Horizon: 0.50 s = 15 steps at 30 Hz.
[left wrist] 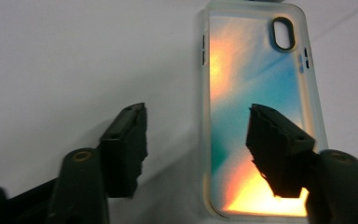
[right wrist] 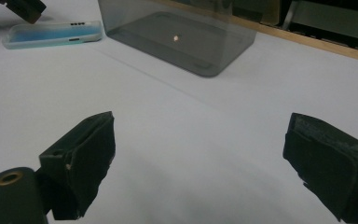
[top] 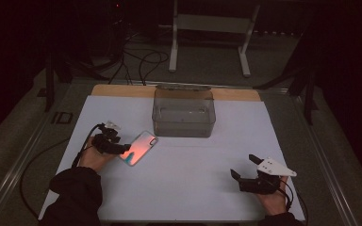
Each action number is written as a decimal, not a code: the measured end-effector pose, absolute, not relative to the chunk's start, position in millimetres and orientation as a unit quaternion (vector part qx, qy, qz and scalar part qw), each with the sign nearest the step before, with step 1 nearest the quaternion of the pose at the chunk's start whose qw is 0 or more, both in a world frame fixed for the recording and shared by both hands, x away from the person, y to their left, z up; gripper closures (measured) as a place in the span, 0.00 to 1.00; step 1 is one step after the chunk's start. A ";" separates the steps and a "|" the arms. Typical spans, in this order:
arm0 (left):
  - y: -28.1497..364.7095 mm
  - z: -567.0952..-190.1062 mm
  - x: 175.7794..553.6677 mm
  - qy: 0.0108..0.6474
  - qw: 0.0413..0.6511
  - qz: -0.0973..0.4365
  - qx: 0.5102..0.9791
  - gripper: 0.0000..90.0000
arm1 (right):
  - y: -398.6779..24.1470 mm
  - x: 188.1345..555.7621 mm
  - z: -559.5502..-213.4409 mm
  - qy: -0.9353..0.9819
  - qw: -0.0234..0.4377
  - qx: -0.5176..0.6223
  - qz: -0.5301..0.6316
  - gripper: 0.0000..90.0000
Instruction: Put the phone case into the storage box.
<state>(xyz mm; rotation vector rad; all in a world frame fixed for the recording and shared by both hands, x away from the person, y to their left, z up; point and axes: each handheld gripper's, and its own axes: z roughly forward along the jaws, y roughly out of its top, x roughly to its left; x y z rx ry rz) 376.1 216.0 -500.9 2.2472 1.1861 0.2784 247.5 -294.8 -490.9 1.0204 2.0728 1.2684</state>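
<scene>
A phone case (top: 140, 147) with an orange-to-blue sheen lies flat on the white sheet, left of the middle. In the left gripper view the case (left wrist: 256, 79) runs lengthwise, camera hole at the far end. My left gripper (top: 121, 145) hovers at its near end. Its jaws (left wrist: 198, 126) stand apart: one is above the case's face, the other above bare sheet, and the case's long edge lies between them. No pad presses on it. My right gripper (top: 243, 165) rests at the front right, wide open (right wrist: 200, 135) with nothing between the jaws.
A clear smoky plastic box (top: 184, 115) stands at the back middle of the white sheet (top: 193, 188), just right of the case; it looks hollow (right wrist: 182, 39). A wooden strip (top: 122, 90) edges the table's back. Cables and a white frame (top: 174, 42) lie on the floor beyond.
</scene>
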 end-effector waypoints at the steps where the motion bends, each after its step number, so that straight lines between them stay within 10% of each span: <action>1: 216.1 -501.1 376.2 0.444 0.290 0.102 0.842 0.50 | -294.9 247.4 -490.9 0.762 0.250 0.375 0.466 0.10; 15: 216.0 -508.3 381.2 0.444 0.278 0.055 0.850 0.83 | -294.7 247.7 -491.0 0.762 0.250 0.374 0.466 0.10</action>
